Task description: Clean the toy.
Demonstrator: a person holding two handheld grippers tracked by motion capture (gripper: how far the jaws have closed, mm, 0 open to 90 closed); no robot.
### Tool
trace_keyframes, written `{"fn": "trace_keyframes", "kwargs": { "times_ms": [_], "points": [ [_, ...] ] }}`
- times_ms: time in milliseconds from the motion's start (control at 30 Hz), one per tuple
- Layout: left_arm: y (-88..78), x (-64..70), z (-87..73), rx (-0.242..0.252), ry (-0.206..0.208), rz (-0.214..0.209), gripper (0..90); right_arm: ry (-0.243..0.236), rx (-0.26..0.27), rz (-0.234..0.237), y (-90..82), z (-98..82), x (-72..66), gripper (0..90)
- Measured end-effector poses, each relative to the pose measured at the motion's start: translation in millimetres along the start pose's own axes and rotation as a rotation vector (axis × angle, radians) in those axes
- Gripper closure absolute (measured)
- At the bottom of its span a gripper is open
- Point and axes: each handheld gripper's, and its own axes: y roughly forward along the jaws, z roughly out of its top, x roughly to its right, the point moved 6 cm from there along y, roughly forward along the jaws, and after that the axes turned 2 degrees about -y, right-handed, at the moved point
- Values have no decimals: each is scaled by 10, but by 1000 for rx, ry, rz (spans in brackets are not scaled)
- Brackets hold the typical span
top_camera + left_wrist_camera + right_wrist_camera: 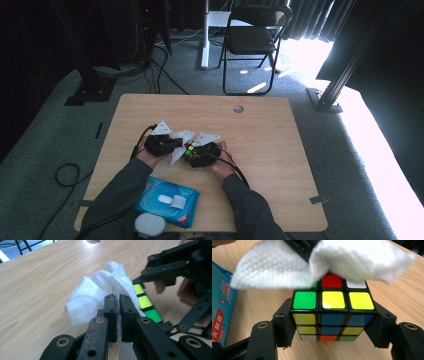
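Work in hand: wiping a cube point(332, 312) with a wipe point(100, 295), as it looks from how the two are held.
Left tongs point(117, 312): clenched on a bunched fold of the wipe; the white sheet billows out past the jaw tips.
Right tongs point(332, 322): grasping the cube by two opposite sides, jaws about half spread around it.
Key relation: in the right gripper view the wipe hangs over the far edge of the cube's top face, covering part of the back row; it comes from beyond the cube, toward the camera. In the high view the left tongs point(162, 144) sit just left of the right tongs point(202, 152), wipe between them.
Nearer hand: the left one carries the wipe, so the stroke is its to make; the right only has to hold steady.
Cube position: above the tabletop point(260, 135), mid-table, just ahead of the person; whether it rests on the wood I cannot tell.
Cube axis: none to speak of; top face level, one side squarely toward the right gripper view.
Cube looks: scrambled, glossy stickers on black; visible top tiles green, yellow, yellow, red, white; front face blue, yellow, white, orange, green.
Wipe looks: white, dimpled, crumpled, limp.
Also there: blue pack point(167, 200) near the person's edge.
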Motion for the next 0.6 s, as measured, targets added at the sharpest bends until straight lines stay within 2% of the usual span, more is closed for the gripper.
{"fn": "trace_keyframes", "kwargs": {
  "times_ms": [200,367,600],
  "points": [
    [-40,-115,-39,7,-44,23,858,11,13,8,-33,-6,15,343],
    [-43,-115,-33,7,-42,17,858,-12,19,22,-59,23,-16,343],
    [-29,-123,-52,7,-54,5,859,-20,28,35,-60,40,-50,343]
  ]
}}
